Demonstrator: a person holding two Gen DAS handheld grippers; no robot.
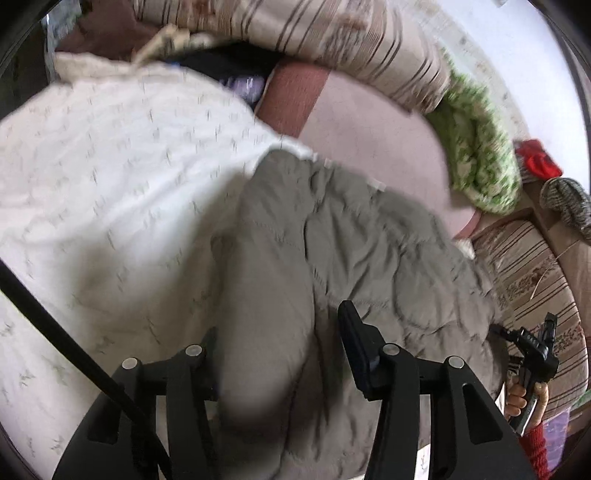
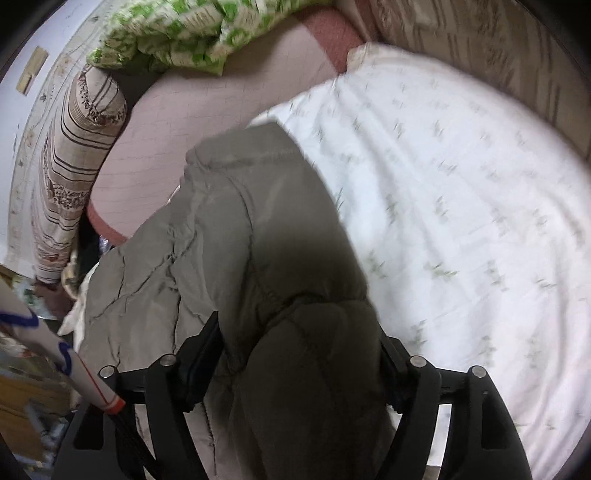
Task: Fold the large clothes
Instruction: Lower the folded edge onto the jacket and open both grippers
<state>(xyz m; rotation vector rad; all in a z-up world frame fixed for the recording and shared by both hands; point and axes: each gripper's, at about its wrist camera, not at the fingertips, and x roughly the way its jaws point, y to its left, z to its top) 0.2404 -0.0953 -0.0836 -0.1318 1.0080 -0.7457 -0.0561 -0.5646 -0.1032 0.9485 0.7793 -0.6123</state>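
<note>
A grey-green quilted jacket (image 1: 351, 251) lies bunched on a white patterned sheet (image 1: 110, 184). In the left wrist view a thick fold of the jacket fills the gap of my left gripper (image 1: 280, 332); its right finger (image 1: 354, 332) shows and the left one is hidden behind cloth. The right gripper (image 1: 535, 347) shows at the right edge, held by a hand. In the right wrist view the jacket (image 2: 240, 240) is gathered between the fingers of my right gripper (image 2: 299, 354), which press on it from both sides above the sheet (image 2: 461, 184).
A pink mattress (image 1: 369, 122) lies under the sheet. Striped cushions (image 1: 332, 33) line the back and a striped bolster (image 2: 74, 166) stands at the left of the right wrist view. A green-white blanket (image 1: 476, 147) and a red cloth (image 1: 537, 162) lie at the side.
</note>
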